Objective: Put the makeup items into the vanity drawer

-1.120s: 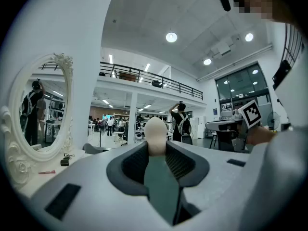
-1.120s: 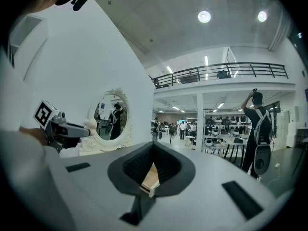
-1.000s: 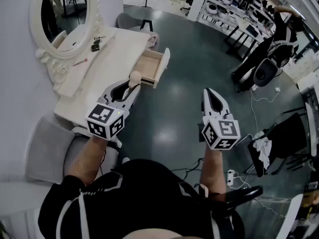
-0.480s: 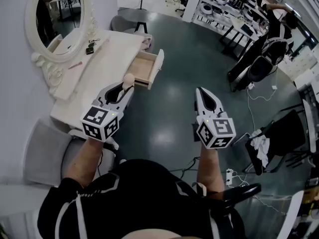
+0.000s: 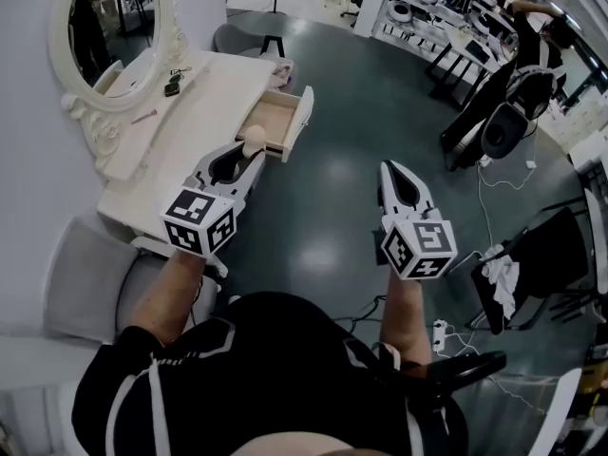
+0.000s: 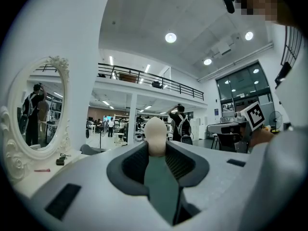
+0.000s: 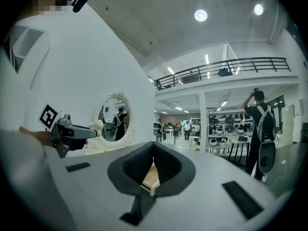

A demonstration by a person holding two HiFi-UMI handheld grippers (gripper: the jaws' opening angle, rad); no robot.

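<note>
left gripper (image 5: 249,152) clamped on a beige egg-shaped makeup sponge (image 5: 254,139), rounded end poking out past the jaw tips; held level in the air, sponge seen right at the near edge of the open vanity drawer (image 5: 301,114); right gripper (image 5: 387,167) out over the dark floor (image 5: 332,207), well apart from the drawer, jaws pressed together on nothing; on the white vanity top (image 5: 204,103), near the oval mirror (image 5: 109,17), a small dark item (image 5: 172,87) and a pink stick (image 5: 144,117)
</note>
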